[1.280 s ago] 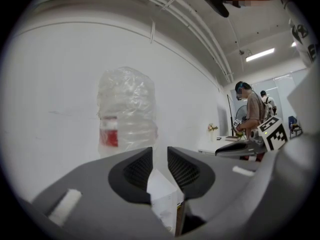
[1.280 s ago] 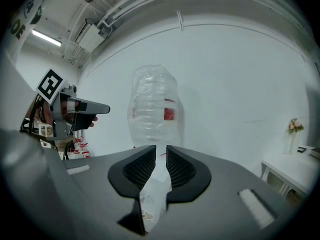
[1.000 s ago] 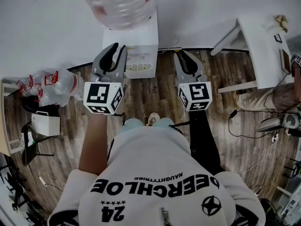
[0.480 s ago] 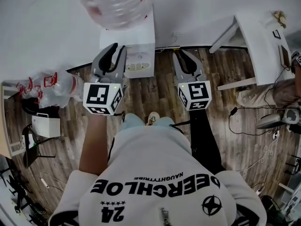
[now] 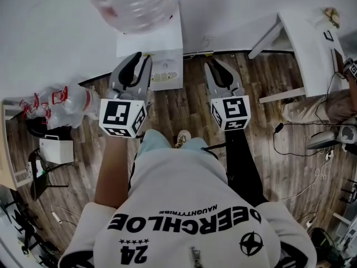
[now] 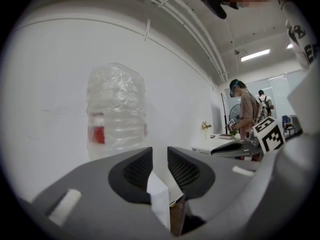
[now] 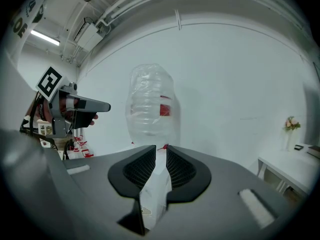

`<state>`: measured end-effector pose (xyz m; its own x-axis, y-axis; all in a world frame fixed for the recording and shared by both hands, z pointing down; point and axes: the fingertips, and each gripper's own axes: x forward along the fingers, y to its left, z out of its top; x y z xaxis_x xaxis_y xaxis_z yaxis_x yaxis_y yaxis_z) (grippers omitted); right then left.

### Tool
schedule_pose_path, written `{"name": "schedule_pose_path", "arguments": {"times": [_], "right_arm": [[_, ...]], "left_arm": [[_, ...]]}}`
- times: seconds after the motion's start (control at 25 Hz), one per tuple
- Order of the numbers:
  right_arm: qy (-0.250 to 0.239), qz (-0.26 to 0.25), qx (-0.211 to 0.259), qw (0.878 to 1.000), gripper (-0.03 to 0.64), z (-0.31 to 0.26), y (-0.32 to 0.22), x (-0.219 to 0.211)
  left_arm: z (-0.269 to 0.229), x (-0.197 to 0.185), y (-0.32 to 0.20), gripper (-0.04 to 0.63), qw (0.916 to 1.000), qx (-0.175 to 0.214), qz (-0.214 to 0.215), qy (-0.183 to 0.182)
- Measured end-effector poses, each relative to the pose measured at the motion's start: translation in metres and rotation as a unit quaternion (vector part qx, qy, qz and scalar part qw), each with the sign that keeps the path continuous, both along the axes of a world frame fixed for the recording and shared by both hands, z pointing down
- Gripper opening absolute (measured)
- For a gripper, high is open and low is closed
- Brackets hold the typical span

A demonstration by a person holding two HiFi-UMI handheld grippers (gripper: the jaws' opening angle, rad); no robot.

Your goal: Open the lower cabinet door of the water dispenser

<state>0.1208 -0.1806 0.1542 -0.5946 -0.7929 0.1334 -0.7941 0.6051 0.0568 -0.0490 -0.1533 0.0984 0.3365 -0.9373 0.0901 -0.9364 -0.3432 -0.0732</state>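
now the left tongs [image 6: 159, 153] sit narrowly apart, the right tongs [image 7: 160, 151] narrower, nothing between either. both are held level, aimed at the water dispenser [image 5: 165, 66] just ahead, probably lining up on its front. it stands on the wooden floor [image 5: 184, 113] against the wall [image 5: 56, 38], bottle [image 5: 134, 4] on top; its lower cabinet door is too foreshortened to judge.

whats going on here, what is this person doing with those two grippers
A person stands facing a white water dispenser with a big clear bottle on top, set against the wall. Each hand holds a gripper out roughly level toward it. The left gripper and the right gripper both have their jaws slightly apart and empty. Neither appears to touch the dispenser, so the lower door has not been pulled yet.
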Motion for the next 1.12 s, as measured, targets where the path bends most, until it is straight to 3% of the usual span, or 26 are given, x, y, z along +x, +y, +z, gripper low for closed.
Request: {"name": "schedule_pose_path", "arguments": {"times": [0.2,0.44,0.68,1.12], "right_arm": [[0.004,-0.005,-0.007,1.0,0.048,0.006,0.001,-0.011],[0.016,0.0,-0.019,1.0,0.048,0.015,-0.011,-0.03],[0.034,0.009,-0.028,0.999,0.048,0.02,-0.024,-0.049],[0.067,0.049,-0.056,0.995,0.048,0.042,-0.04,-0.064]], "left_arm": [[0.004,-0.004,-0.002,0.097,1.0,-0.005,0.004,0.006],[0.016,-0.01,-0.013,0.097,0.9994,-0.009,0.029,-0.018],[0.024,-0.021,-0.033,0.097,0.9986,-0.017,0.05,-0.009],[0.038,-0.006,-0.061,0.097,0.9891,-0.021,0.145,0.002]]}}
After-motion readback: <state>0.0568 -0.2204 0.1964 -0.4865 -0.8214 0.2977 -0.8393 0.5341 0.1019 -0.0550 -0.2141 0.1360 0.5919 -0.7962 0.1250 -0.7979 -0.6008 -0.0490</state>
